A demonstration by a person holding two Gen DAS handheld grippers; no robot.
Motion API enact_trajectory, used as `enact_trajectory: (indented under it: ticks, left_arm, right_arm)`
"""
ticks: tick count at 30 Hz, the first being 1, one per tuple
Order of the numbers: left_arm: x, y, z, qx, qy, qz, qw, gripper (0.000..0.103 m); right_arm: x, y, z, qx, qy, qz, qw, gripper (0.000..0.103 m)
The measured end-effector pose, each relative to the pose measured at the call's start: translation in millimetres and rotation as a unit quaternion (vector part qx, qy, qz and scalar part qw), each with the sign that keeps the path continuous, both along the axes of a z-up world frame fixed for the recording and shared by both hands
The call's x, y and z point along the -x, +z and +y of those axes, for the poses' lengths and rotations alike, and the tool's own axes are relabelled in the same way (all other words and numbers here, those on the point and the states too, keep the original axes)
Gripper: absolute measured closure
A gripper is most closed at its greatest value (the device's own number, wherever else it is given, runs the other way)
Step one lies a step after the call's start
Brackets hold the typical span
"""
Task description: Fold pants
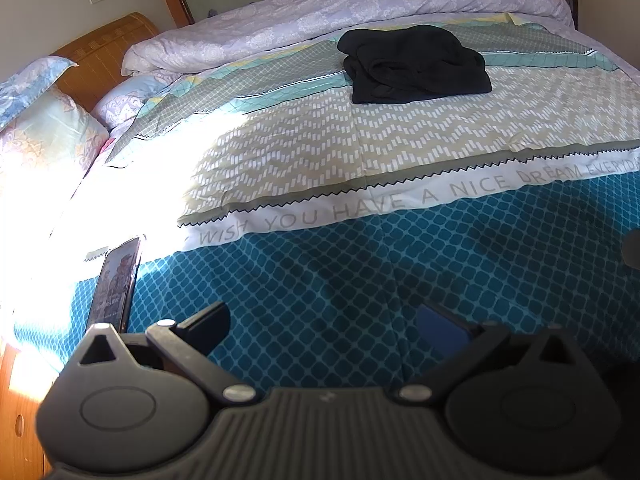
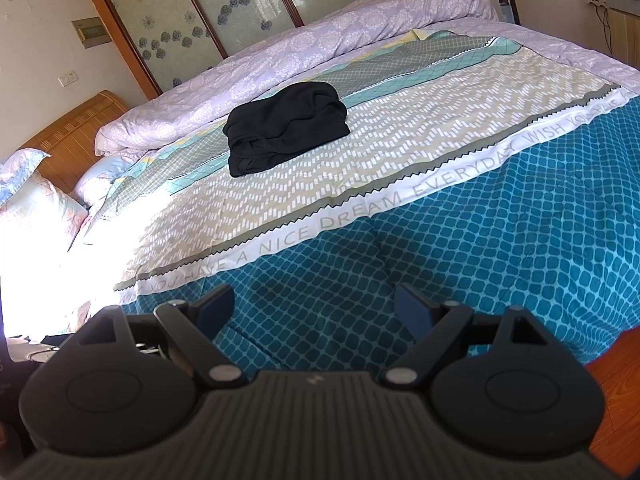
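Observation:
Black pants (image 1: 414,66) lie in a folded, slightly rumpled bundle on the patterned bedspread, far across the bed; they also show in the right wrist view (image 2: 286,128). My left gripper (image 1: 324,324) is open and empty, low over the teal near part of the bedspread, well short of the pants. My right gripper (image 2: 314,306) is open and empty too, over the teal near edge of the bed, also far from the pants.
A phone (image 1: 114,284) stands propped at the bed's near left edge. A rolled lilac duvet (image 2: 280,52) lies along the far side. Pillows (image 1: 44,132) and a wooden headboard (image 1: 108,48) are at the left. Wooden floor (image 2: 616,364) shows at the right.

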State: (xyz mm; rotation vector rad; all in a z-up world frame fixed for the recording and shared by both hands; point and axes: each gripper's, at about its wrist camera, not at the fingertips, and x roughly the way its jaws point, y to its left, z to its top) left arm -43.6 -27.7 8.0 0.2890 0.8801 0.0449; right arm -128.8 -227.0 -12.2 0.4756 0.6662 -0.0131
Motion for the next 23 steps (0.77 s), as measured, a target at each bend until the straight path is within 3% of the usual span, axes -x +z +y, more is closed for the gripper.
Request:
enact_trajectory:
  ticks: [15,23]
  left_arm:
    - [0.4,-1.4,-0.7,0.001,-0.005,0.004,1.0000,0.000]
    - [-0.9,0.2,1.6,0.037,-0.020,0.024,0.9988,0.000]
  right_arm:
    - [0.2,-1.0,-0.4,0.000,0.001,0.001,1.000,0.014]
    - [-0.1,-0.9,-0.3,0.001,0.001,0.000,1.000,0.014]
